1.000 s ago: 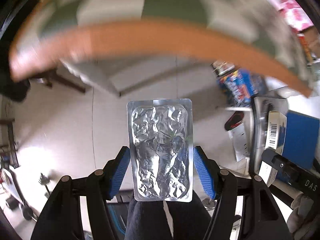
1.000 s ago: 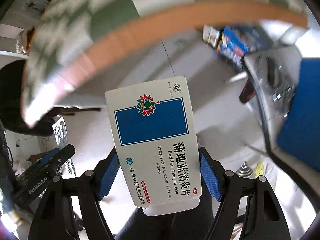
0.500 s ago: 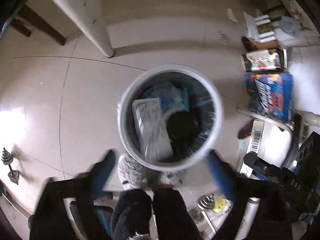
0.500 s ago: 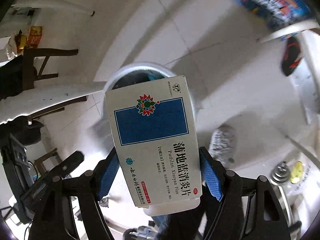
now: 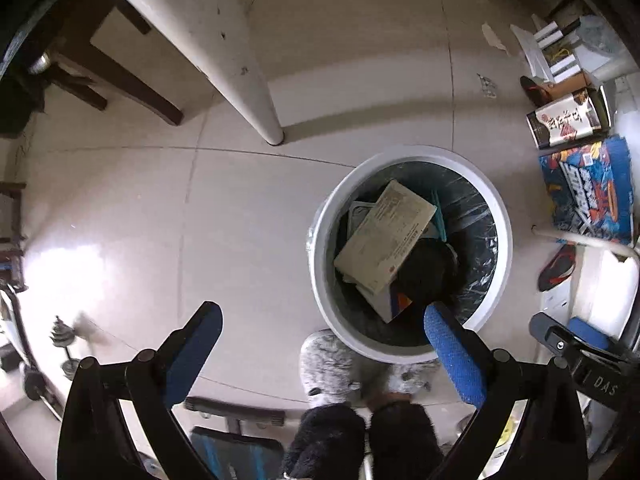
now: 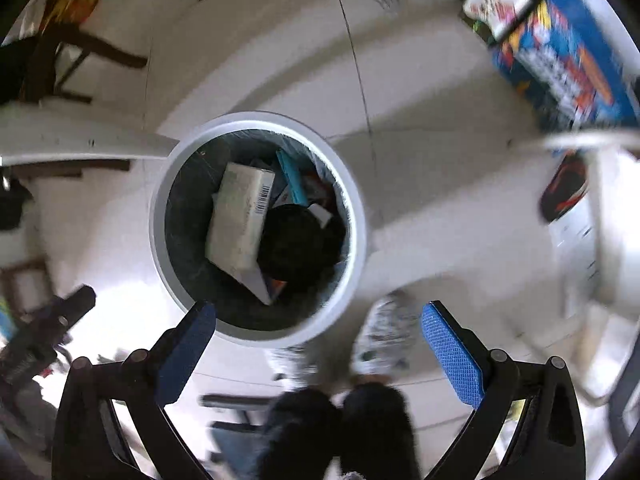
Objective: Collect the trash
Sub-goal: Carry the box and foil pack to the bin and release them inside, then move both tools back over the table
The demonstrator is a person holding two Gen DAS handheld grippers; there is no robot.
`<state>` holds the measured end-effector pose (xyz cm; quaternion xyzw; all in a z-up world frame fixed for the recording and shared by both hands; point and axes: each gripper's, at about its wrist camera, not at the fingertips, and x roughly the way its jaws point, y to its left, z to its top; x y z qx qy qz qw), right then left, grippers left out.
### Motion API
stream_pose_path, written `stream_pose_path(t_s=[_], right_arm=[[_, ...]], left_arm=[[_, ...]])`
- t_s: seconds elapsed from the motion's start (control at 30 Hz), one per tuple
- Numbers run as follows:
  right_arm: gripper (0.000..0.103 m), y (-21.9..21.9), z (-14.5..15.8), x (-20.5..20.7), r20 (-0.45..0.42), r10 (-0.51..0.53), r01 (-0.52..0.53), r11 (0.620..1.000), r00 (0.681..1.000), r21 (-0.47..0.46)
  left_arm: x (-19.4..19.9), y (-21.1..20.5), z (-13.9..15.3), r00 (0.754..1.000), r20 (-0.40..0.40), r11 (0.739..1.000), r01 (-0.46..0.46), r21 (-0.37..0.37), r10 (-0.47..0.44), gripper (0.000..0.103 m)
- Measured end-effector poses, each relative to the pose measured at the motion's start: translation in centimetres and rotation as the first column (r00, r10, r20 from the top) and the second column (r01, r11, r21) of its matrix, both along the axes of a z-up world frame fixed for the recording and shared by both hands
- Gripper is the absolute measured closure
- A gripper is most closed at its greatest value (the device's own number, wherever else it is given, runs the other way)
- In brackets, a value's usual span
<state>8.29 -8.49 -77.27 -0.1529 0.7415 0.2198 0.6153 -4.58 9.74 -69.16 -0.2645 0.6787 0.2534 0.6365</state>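
Both boxes have left the jaws since a moment ago: the right hand-held gripper (image 6: 316, 340) and left hand-held gripper (image 5: 320, 344) hang spread and empty over the bin (image 5: 320, 216), held high so the trash falls straight in. Just ahead of the fingers, the medicine box (image 5: 384, 236) lies tilted on a dark round object (image 5: 428, 268) and other packets inside the lined bin.

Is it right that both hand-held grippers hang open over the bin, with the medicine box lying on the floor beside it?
Not quite. The left hand-held gripper and right hand-held gripper are open, but the medicine box lies inside the trash bin, on the other rubbish, as the right wrist view shows.
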Motion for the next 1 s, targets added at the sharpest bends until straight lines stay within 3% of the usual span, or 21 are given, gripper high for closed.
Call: stream_pose_path(t_s=[0.2,0.6,0.83,1.0], right_arm=[[0.000,-0.4,3.7,-0.4,0.063,0.044,-0.042,0.999,0.997,-0.023],[0.000,-1.1,14.3,-1.9,0.127,0.041,-0.039,0.999,0.991,-0.017],[0.000,-1.5,23.1,-3.5,0.147,0.033,-0.034,0.999,0.989,0.004],[0.000,-1.6,31.1,-5.0,0.173,0.034,-0.039,0.999,0.984,0.025]], left_arm=[[0.0,-0.9,3.6,0.999,0.012,0.999,0.037,0.026,-0.038,0.000],[-1.3,-2.1,12.5,0.998,0.047,0.999,0.037,0.024,-0.038,0.000],[-2.6,-2.4,20.2,0.996,0.075,0.999,0.044,0.020,-0.045,0.000],[-3.4,-2.8,26.3,0.992,0.109,0.997,0.062,0.035,-0.065,0.000]])
